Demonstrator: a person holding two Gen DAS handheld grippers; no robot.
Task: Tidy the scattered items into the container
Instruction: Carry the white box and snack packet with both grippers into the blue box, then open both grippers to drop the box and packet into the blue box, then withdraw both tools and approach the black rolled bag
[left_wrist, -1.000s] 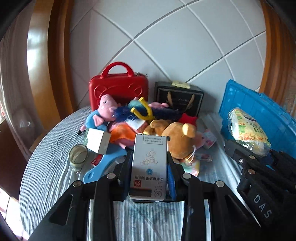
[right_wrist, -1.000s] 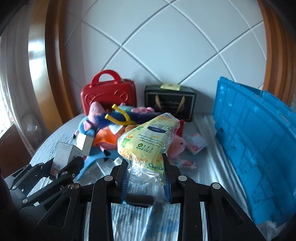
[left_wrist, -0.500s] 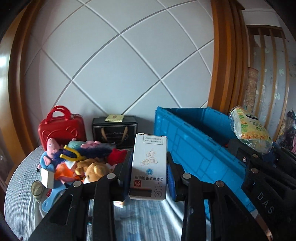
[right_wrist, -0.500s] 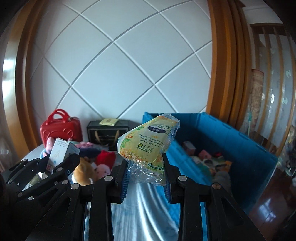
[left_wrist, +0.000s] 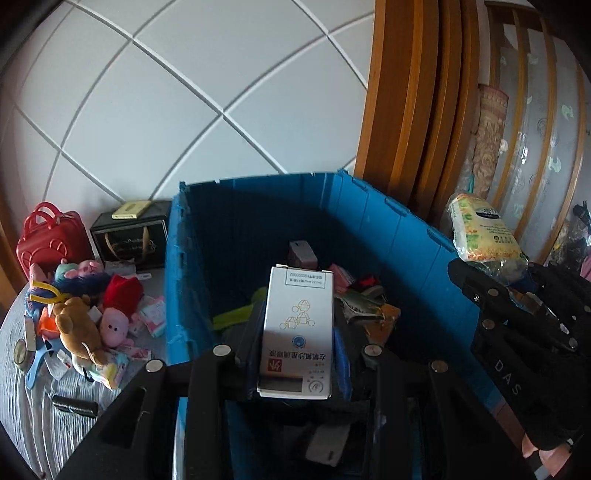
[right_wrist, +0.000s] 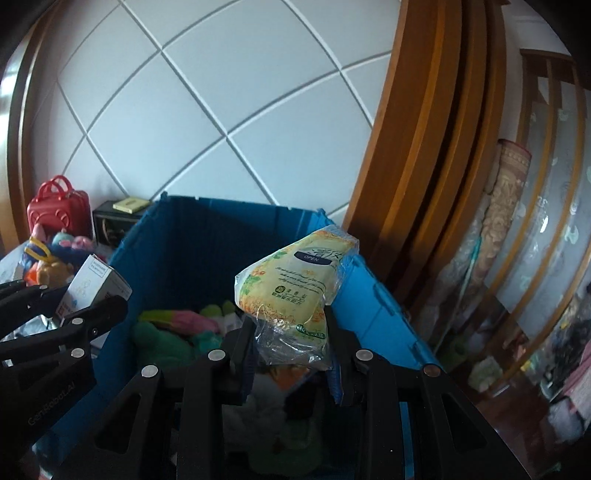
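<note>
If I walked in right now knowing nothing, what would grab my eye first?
Probably the big blue plastic crate, open and half full of bright odds and ends. Over it, the left gripper clamps a white cardboard box and the right gripper a yellow plastic-wrapped tissue pack. Left of the crate, a heap of plush toys waits.

Both black grippers carry silver screws, blue pads and white lettering; a black fingerless glove
</note>
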